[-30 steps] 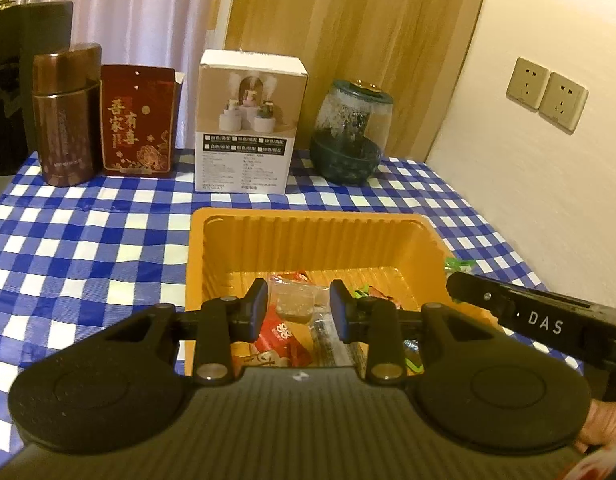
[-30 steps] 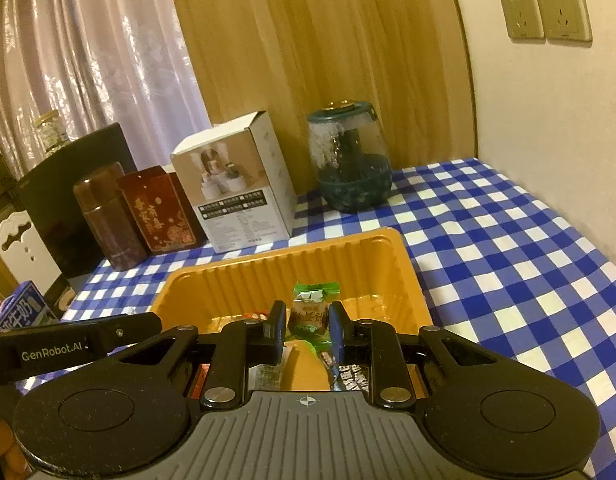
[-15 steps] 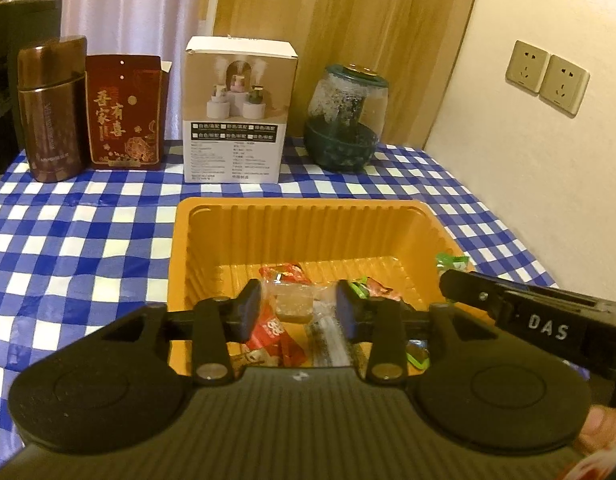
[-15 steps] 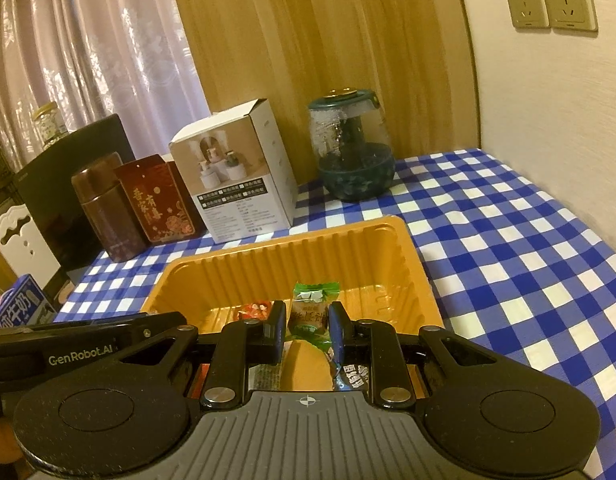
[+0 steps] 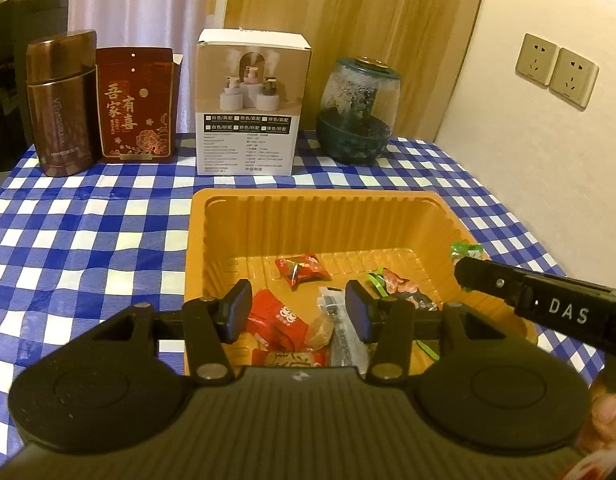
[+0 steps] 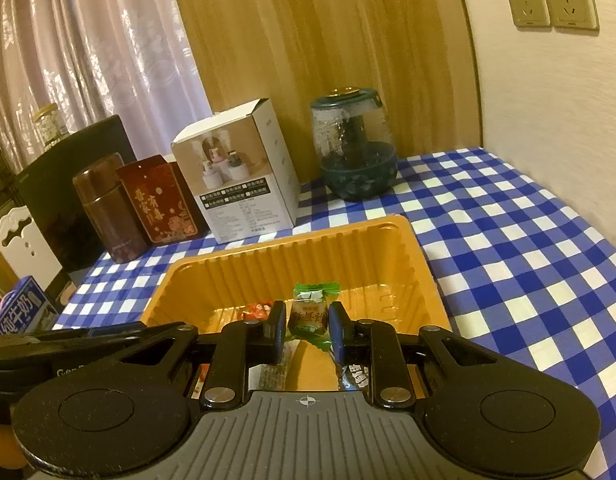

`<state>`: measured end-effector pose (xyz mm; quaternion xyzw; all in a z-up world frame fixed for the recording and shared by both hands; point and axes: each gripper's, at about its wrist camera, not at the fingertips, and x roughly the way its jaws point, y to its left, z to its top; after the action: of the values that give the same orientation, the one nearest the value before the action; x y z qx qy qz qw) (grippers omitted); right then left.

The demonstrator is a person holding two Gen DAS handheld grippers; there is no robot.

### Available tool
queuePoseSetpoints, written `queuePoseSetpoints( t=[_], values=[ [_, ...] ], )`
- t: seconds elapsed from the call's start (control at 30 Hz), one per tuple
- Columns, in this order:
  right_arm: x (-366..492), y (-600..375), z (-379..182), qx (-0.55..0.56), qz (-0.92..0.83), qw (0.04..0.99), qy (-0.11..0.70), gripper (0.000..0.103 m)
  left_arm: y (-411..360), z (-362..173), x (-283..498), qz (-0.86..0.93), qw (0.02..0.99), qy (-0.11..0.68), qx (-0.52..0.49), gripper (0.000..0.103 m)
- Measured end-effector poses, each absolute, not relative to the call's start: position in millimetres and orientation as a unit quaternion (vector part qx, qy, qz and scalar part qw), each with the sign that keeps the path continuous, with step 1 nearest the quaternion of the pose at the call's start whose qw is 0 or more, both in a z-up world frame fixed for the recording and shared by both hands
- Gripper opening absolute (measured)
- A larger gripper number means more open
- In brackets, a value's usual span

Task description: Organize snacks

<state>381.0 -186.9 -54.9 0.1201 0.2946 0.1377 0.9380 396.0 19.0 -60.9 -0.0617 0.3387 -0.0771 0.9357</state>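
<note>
Orange plastic tray [image 5: 195,248]: ribbed walls, stands on the desk [image 5: 87,240], which is covered in a blue-and-white checked cloth.

Tray contents: red wrapped candy [image 5: 303,270] on the floor toward the far wall; larger red packet [image 5: 277,318], small brown sweet [image 5: 320,330] and clear wrapper [image 5: 340,320] at the near side; green-and-red wrapped piece [image 5: 390,282] to the right.

Left tool [image 5: 297,314]: released, jaws spread wide above the near part of the tray, nothing between them.

Right tool [image 6: 307,326]: clenched on a green-wrapped candy [image 6: 311,312], held upright between the blue pads over the tray interior. In the left wrist view this tool enters from the right over the tray's right rim, the candy's green end showing at its tip.

Back row on desk, left to right: brown canister [image 5: 61,108], red box with gold Chinese characters [image 5: 135,106], white humidifier carton [image 5: 249,104], glass-domed dark green vessel [image 5: 358,114].

Wall: two sockets [image 5: 556,70]. Off the desk's left side, right wrist view: blue milk carton [image 6: 21,310].
</note>
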Motion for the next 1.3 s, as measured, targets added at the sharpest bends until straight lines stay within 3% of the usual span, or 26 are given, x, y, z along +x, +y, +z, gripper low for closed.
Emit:
queuePoseSetpoints(
  t=[0.57, 0.63, 0.67, 0.7, 1.3],
  values=[
    [384.6, -189.2, -55.8, 0.147, 0.150, 0.932, 0.297, 0.024, 24.3, -60.6, 394.9, -0.065, 0.937, 0.337, -0.058, 0.047],
    [385.7, -192.2, -55.9, 0.155, 0.148, 0.931, 0.294, 0.031, 24.6, -60.8, 395.0, -0.065, 0.937, 0.338, -0.058, 0.047],
    [385.8, -195.2, -56.0, 0.164, 0.144, 0.931, 0.293, 0.050, 24.3, -60.9, 394.9, -0.064, 0.937, 0.338, -0.058, 0.047],
    [385.7, -198.4, -55.9, 0.174, 0.142, 0.930, 0.290, 0.060, 24.3, -61.0, 394.9, -0.065, 0.937, 0.338, -0.058, 0.047],
    [380.6, -200.2, -48.6, 0.144, 0.123, 0.944, 0.271, 0.060, 21.0, -60.7, 392.1, -0.069, 0.937, 0.339, -0.049, 0.047]
  ],
)
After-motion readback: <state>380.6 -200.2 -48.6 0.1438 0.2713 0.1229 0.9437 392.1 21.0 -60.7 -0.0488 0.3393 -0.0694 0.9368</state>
